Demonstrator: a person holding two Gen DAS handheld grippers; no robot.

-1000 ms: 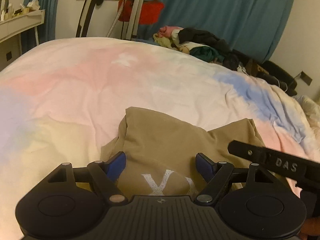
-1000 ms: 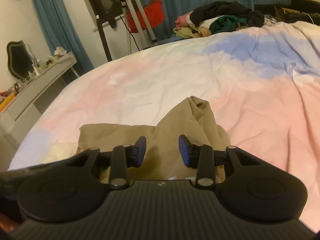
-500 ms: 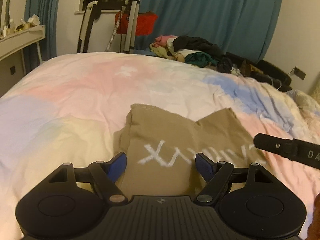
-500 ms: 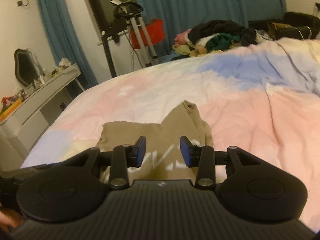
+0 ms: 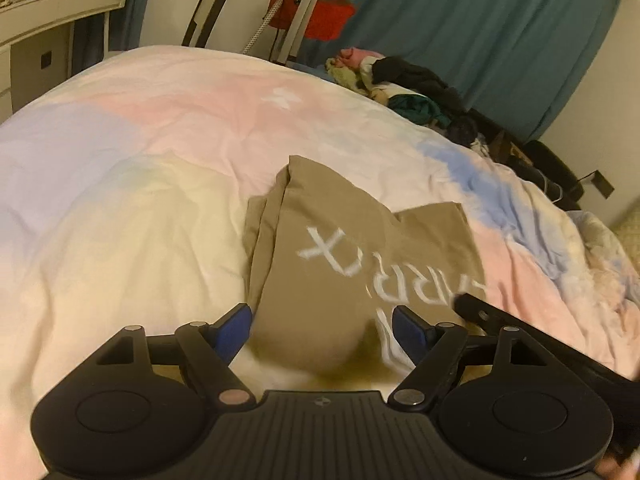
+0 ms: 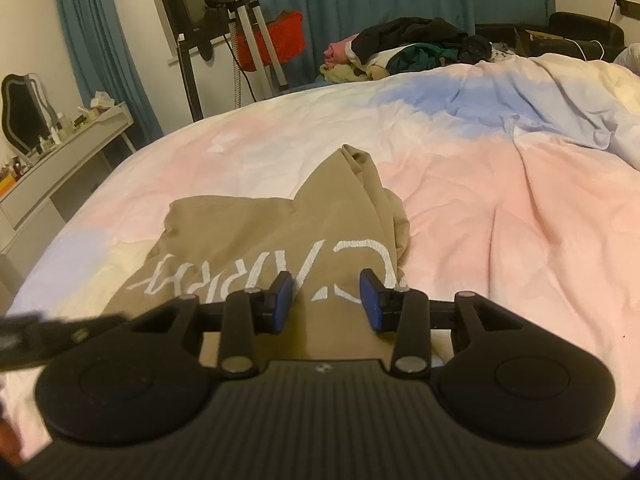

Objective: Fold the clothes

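One bed (image 5: pixel 140 184) with a pastel duvet carries one tan shirt (image 5: pixel 352 264), partly folded, white lettering up, lying just ahead of both grippers; one heap of unfolded clothes (image 6: pixel 408 52) sits at twelve o'clock beyond the far edge. The left gripper (image 5: pixel 322 330) and right gripper (image 6: pixel 326 300), two in all, hover released, jaws apart, grasping nothing. Risk: pinching only the top layer at the bunched far corner could drag the fold askew.

left tongs (image 5: pixel 322 330): black ribbed body, two round discs, blue pads (image 5: pixel 234 330), silver and pinkish pivot screws | right tongs (image 6: pixel 326 300): same black build, blue pads (image 6: pixel 280 300), silver screws
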